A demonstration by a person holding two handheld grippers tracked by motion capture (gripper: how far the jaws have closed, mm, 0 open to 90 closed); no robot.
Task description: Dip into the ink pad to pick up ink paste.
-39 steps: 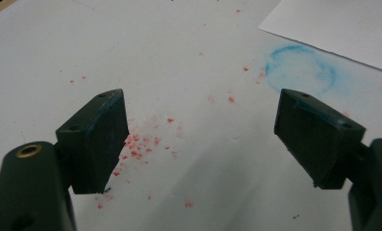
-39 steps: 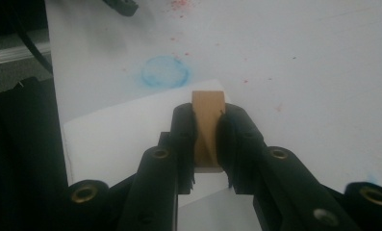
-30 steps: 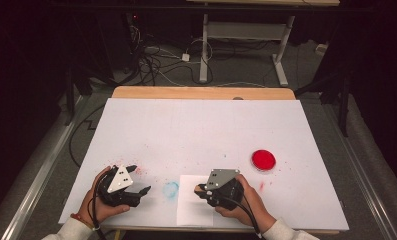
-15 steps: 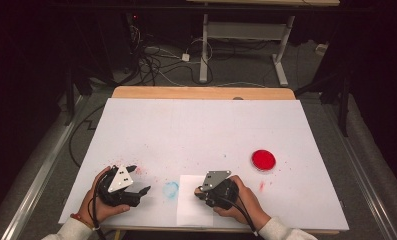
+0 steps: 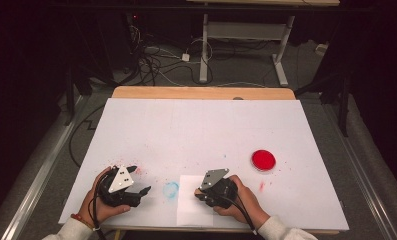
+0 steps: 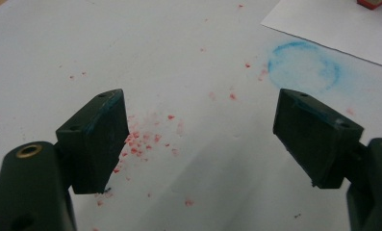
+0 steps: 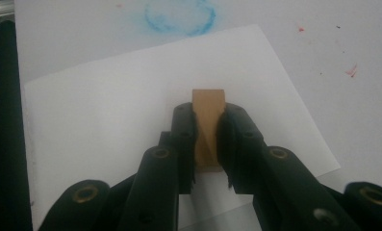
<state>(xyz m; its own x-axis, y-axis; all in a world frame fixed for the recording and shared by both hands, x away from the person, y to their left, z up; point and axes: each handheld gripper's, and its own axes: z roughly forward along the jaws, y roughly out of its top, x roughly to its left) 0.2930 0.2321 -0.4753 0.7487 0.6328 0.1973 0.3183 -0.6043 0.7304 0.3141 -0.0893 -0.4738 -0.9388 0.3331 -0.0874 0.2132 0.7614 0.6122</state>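
My right gripper [image 7: 208, 115] is shut on a small tan wooden block [image 7: 208, 103], which sticks out past the fingertips. The block hangs over a white sheet of paper [image 7: 107, 125] near the table's front edge. I cannot tell whether it touches the sheet. In the high view the right gripper [image 5: 198, 194] points left over the paper [image 5: 188, 212]. My left gripper [image 5: 141, 180] rests low at the front left. Its jaws stand wide open with nothing between them [image 6: 203, 139], above red specks [image 6: 140, 142].
A blue ring stain [image 5: 171, 189] lies between the two grippers, just left of the paper. A round red disc [image 5: 263, 159] sits to the right of my right hand. The white table cover [image 5: 201, 130] stretches away behind both hands. Cables lie on the floor beyond.
My right gripper has sunk a little toward the paper, still shut on the block. The left gripper has stayed where it was.
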